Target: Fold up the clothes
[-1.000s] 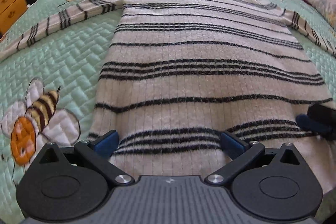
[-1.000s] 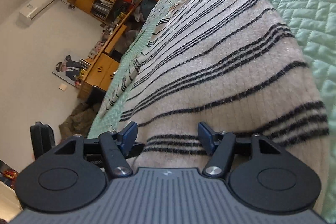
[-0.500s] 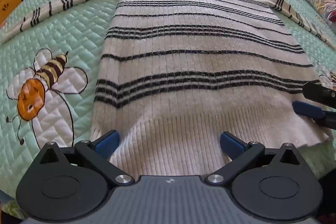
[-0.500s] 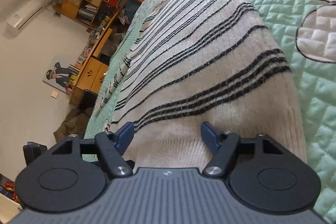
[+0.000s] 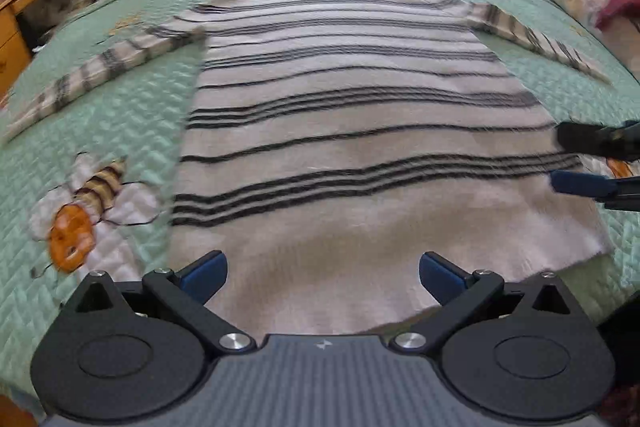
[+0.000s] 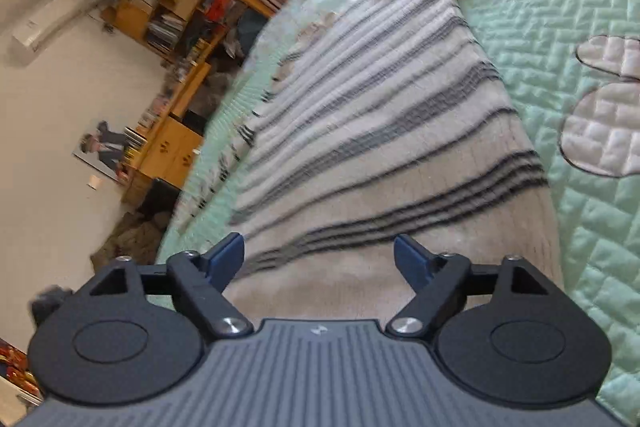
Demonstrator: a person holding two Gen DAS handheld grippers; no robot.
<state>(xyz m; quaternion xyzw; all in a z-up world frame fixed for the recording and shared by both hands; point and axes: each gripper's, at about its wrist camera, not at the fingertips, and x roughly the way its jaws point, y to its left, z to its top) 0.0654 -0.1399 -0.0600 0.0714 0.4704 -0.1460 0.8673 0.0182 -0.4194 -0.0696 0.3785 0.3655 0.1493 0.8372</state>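
Mint-green quilted bedspread [image 5: 132, 115], stitched with a bee [image 5: 86, 203], carries the sweater [image 5: 352, 131] laid flat: cream ribbed knit crossed by dark stripes, both sleeves spread outward, hem nearest the grippers. Above that hem the left gripper [image 5: 323, 271] gapes wide, gripping nothing. At the sweater's side edge the right gripper [image 6: 319, 254] has just been spreading its jaws, with only knit beneath them.

I count one striped sweater [image 5: 352, 131] spread on one green quilt [image 5: 120, 115], with two sleeves showing. I see one bee [image 5: 80, 211] stitched on the quilt, two grippers, the left gripper [image 5: 322, 269] and the right gripper [image 6: 320, 255], and one air conditioner [image 6: 44, 23].
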